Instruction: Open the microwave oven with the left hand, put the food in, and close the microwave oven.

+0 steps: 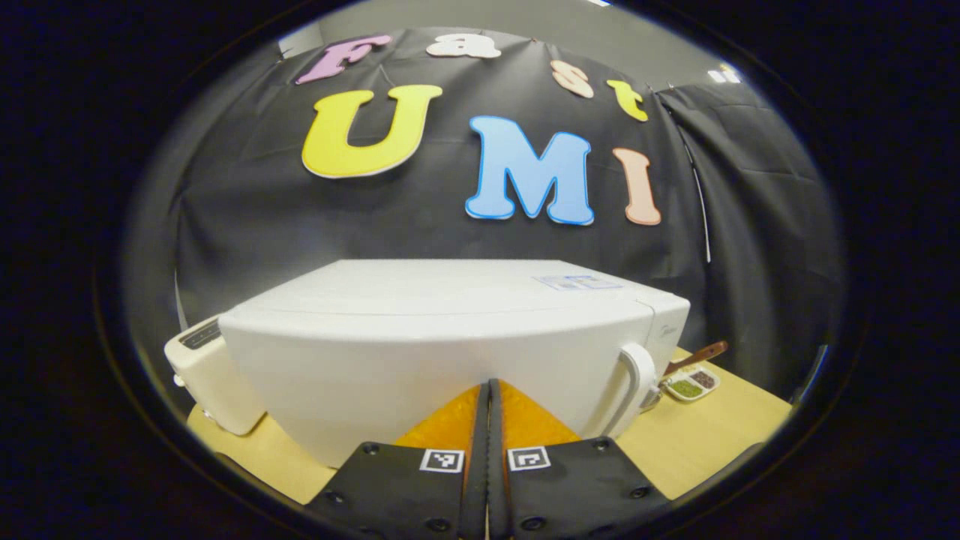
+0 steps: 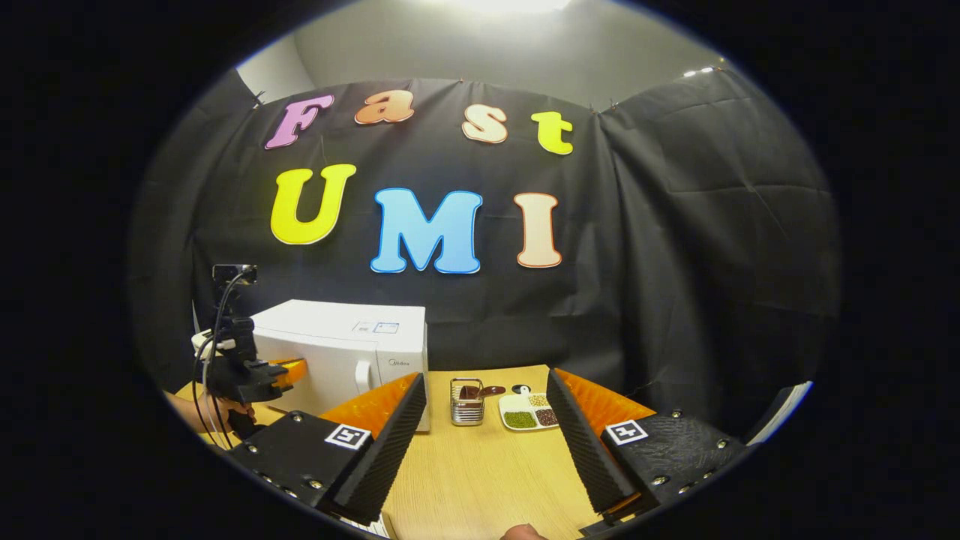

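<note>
a pale wooden table (image 2: 480, 465) stands in a booth hung with black cloth under a grey wall. the white microwave oven (image 1: 450, 337) sits at the table's far left, long axis left to right, door closed and facing near, handle (image 1: 634, 382) at its right. a small food tray (image 2: 529, 412) lies right of it. the left hand-held gripper (image 1: 491, 420) is pinched together just before the door; the right hand-held gripper (image 2: 487, 420) is spread wide, holding nothing.

1. Smooth, glossy white plastic-looking microwave oven (image 1: 450, 330).
2. Matt, pale wood-grain table (image 2: 480, 472).
3. Shiny metal wire holder (image 2: 466, 403).
4. Wrinkled matt black cloth wall (image 2: 675, 240).
</note>
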